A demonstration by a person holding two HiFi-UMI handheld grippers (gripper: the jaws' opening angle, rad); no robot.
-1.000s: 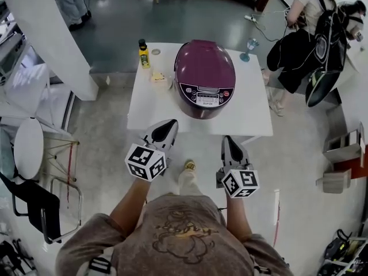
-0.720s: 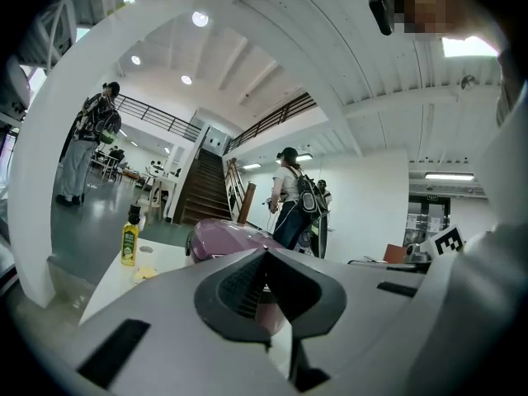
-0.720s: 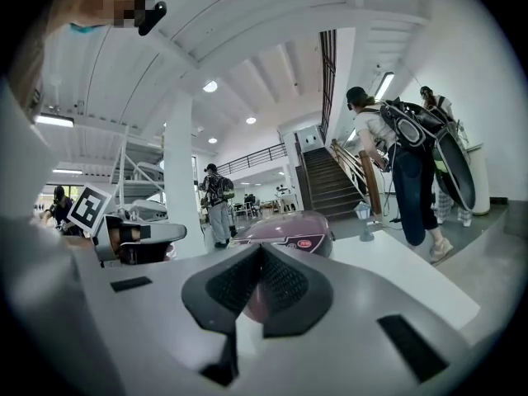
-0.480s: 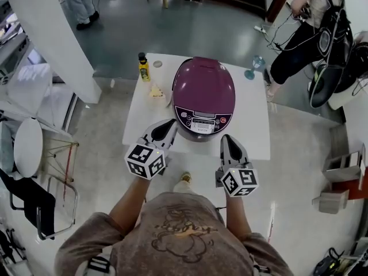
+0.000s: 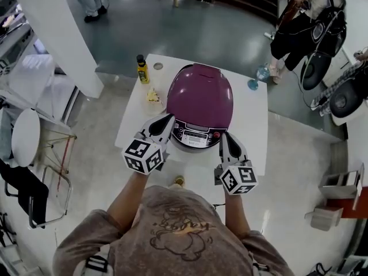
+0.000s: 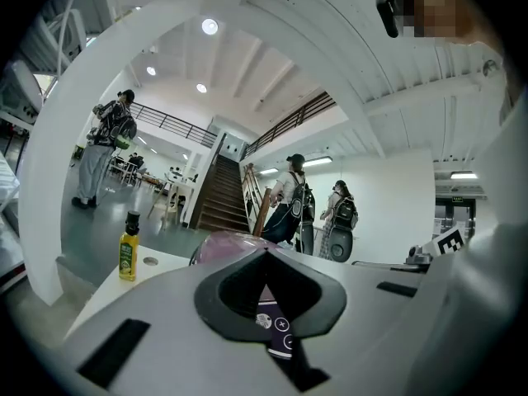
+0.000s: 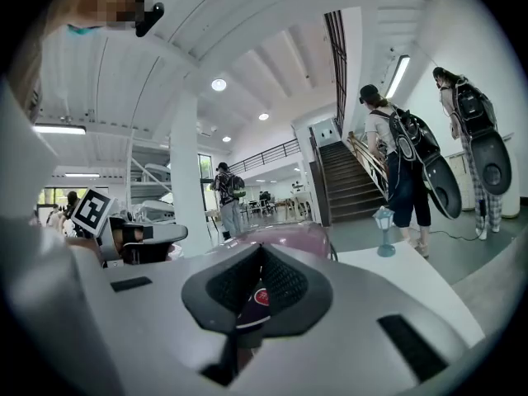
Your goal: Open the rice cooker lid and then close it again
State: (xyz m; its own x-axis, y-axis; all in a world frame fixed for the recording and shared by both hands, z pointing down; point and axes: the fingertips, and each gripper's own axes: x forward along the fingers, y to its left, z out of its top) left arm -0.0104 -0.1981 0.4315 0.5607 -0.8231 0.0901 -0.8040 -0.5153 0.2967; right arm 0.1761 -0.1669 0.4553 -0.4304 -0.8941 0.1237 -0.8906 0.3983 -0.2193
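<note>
Closer than a second ago, the left gripper [image 5: 167,119] and right gripper [image 5: 226,137], jaws together and empty, are reaching level from outstretched forearms [image 5: 123,199] toward the front corners of the purple rice cooker [image 5: 200,99], sitting lid-shut on the white worktop [image 5: 254,132].

1 rice cooker [image 5: 199,105], 1 worktop [image 5: 253,137], 1 yellow bottle [image 5: 141,69], 1 blue glass [image 5: 254,84], 1 sm. round disc [image 5: 157,66]. 2 claws: left claw [image 5: 170,118], right claw [image 5: 226,137]. 3 bystanders [image 6: 290,196] in bkgd.
</note>
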